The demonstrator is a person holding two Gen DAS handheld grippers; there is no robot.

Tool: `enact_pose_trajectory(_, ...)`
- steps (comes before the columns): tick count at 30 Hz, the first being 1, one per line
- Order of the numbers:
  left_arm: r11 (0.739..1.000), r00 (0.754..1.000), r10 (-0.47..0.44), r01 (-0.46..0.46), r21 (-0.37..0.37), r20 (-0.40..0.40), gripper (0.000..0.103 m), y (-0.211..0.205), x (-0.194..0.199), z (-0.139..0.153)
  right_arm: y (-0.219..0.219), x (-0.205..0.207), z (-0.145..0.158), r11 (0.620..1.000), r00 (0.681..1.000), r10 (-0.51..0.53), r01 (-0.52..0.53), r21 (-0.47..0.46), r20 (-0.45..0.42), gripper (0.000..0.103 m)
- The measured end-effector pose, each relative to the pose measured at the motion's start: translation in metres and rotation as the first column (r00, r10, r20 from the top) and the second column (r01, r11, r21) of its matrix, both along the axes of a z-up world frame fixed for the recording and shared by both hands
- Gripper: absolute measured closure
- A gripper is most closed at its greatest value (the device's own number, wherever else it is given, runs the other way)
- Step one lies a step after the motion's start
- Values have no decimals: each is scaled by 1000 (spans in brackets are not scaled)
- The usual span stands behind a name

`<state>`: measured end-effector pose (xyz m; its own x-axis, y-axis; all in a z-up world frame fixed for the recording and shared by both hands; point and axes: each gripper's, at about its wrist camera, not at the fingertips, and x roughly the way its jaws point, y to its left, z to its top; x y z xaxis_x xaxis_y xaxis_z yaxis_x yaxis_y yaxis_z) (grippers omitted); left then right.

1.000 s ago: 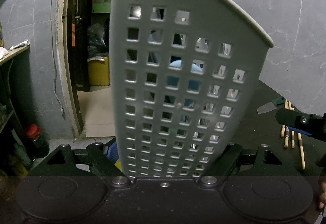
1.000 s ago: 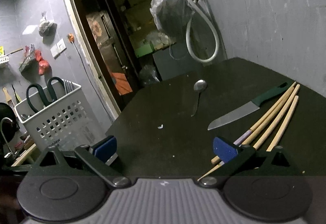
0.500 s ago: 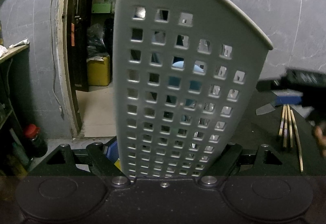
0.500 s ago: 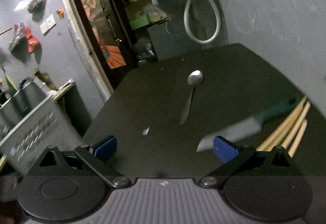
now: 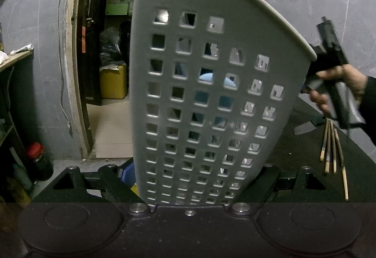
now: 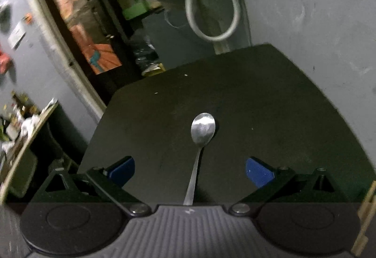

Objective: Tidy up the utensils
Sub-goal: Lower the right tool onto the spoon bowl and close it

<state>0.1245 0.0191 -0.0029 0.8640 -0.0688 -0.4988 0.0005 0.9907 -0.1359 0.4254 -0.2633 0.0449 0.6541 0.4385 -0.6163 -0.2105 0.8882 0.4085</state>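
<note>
My left gripper (image 5: 188,178) is shut on the wall of a grey perforated utensil basket (image 5: 206,84) that fills the left wrist view. My right gripper (image 6: 190,171) is open above the black table (image 6: 258,98), its blue pads on either side of the handle of a metal spoon (image 6: 201,138) that lies flat, bowl away from me. In the left wrist view the right gripper, held by a hand (image 5: 338,84), hangs over the table past the basket. Several wooden chopsticks (image 5: 331,150) and a knife blade (image 5: 303,127) lie below it.
The grey wall stands behind the table, with a hose loop (image 6: 211,11) and an open doorway (image 5: 105,58) to the left. A shelf with bottles (image 5: 35,161) is at the left. Chopstick ends (image 6: 366,213) show at the right edge of the right wrist view.
My right gripper has moved forward and left from the chopsticks and knife to straddle the spoon. The left gripper still holds the basket in place.
</note>
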Motion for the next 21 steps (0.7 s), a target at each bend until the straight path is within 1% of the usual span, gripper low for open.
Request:
enact_pose_trajectory(3,1000,1000,-2,2,-3,-2,18,-1,1,1,6,21,-10,1000,1000,0,0,0,7,0)
enact_pose_trajectory(8,1000,1000,-6,6,-4,0,18,1,1,0,15,51,-23,1000,1000,-2,1,21,14,7)
enact_pose_trajectory(14,1000,1000,-7,7,-5,-1,18,2,1,-1,24,65,-28,1000,999,-11,11,-15,52,16)
enact_pose_trajectory(16,1000,1000,-7,7,-5,0,18,2,1,-1,27,69,-30,1000,999,-8,9,-27,53,21)
enact_pose_trajectory(21,1000,1000,-7,7,-5,0,18,2,1,0,31,72,-31,999,998,-11,13,-39,60,24)
